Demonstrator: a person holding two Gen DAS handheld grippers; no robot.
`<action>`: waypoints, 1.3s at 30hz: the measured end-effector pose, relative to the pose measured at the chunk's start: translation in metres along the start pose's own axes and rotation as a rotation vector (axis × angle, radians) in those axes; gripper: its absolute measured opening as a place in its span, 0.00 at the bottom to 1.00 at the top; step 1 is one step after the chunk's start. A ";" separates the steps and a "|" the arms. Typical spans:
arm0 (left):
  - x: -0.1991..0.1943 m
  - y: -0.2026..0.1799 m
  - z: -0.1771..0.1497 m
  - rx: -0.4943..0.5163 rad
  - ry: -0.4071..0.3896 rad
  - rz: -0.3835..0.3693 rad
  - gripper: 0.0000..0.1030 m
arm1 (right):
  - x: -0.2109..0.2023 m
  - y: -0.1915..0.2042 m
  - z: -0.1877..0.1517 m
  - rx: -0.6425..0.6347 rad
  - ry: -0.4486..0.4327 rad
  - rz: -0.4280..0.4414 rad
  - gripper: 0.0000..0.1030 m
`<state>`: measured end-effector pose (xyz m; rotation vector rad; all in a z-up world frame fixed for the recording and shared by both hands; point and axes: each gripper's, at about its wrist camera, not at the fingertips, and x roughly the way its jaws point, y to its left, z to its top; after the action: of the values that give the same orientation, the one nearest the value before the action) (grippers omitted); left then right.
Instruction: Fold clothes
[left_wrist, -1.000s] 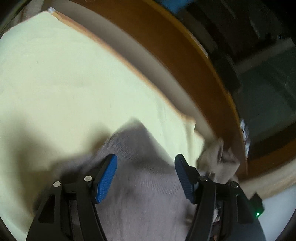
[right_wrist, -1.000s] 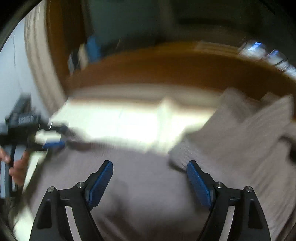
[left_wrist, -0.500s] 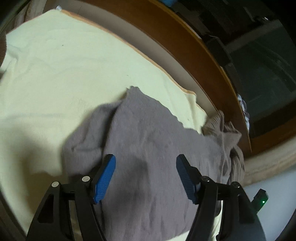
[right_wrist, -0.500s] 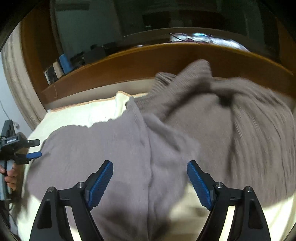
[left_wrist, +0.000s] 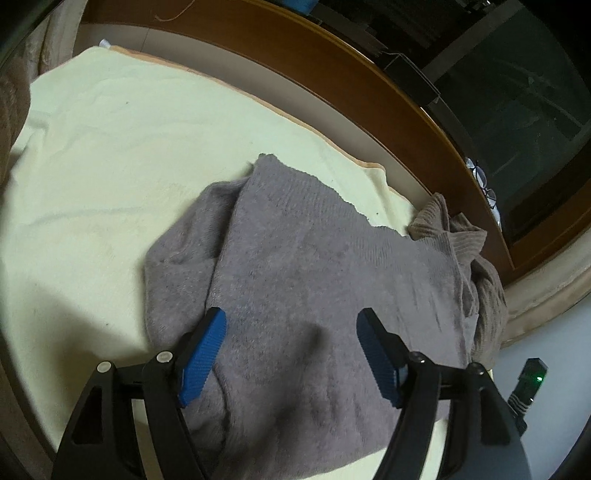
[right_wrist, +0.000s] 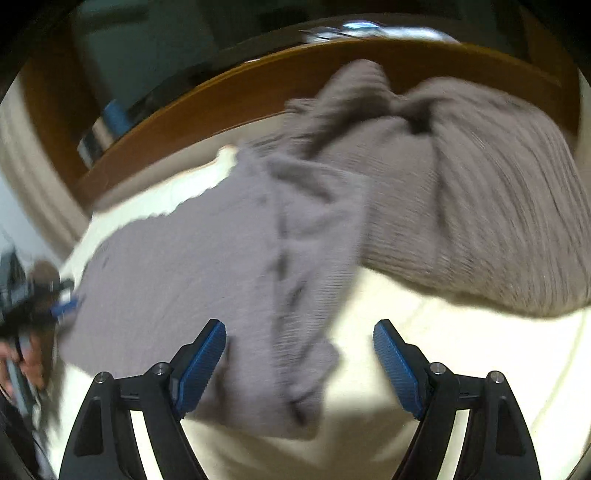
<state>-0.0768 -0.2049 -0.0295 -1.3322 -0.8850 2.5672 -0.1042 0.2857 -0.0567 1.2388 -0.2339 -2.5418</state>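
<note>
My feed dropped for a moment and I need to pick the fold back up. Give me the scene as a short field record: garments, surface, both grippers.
garment in work: grey knit sweater, lying partly folded and rumpled on the cream blanket
second garment: brown ribbed sweater, bunched against the wooden headboard, touching the grey one
left gripper: jaws wide apart over the grey sweater, gripping nothing
right gripper: open, over the grey sweater's near edge, gripping nothing
view quality: right wrist view blurred

I see a plain grey sweater (left_wrist: 314, 266) on a pale yellow blanket (left_wrist: 110, 155), a ribbed taupe knit (right_wrist: 480, 206), and blue pads (left_wrist: 201, 356).
</note>
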 end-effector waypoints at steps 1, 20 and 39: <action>0.000 0.001 0.000 -0.011 0.003 -0.005 0.75 | 0.002 -0.005 0.001 0.015 0.001 0.010 0.82; 0.003 0.000 -0.005 0.019 -0.001 0.080 0.76 | 0.042 0.028 0.027 -0.096 0.014 0.077 0.82; 0.002 -0.031 -0.003 0.080 0.011 0.008 0.76 | 0.046 0.039 0.026 -0.077 0.019 0.128 0.86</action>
<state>-0.0804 -0.1773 -0.0153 -1.3289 -0.7675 2.5692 -0.1438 0.2339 -0.0642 1.1798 -0.2017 -2.4061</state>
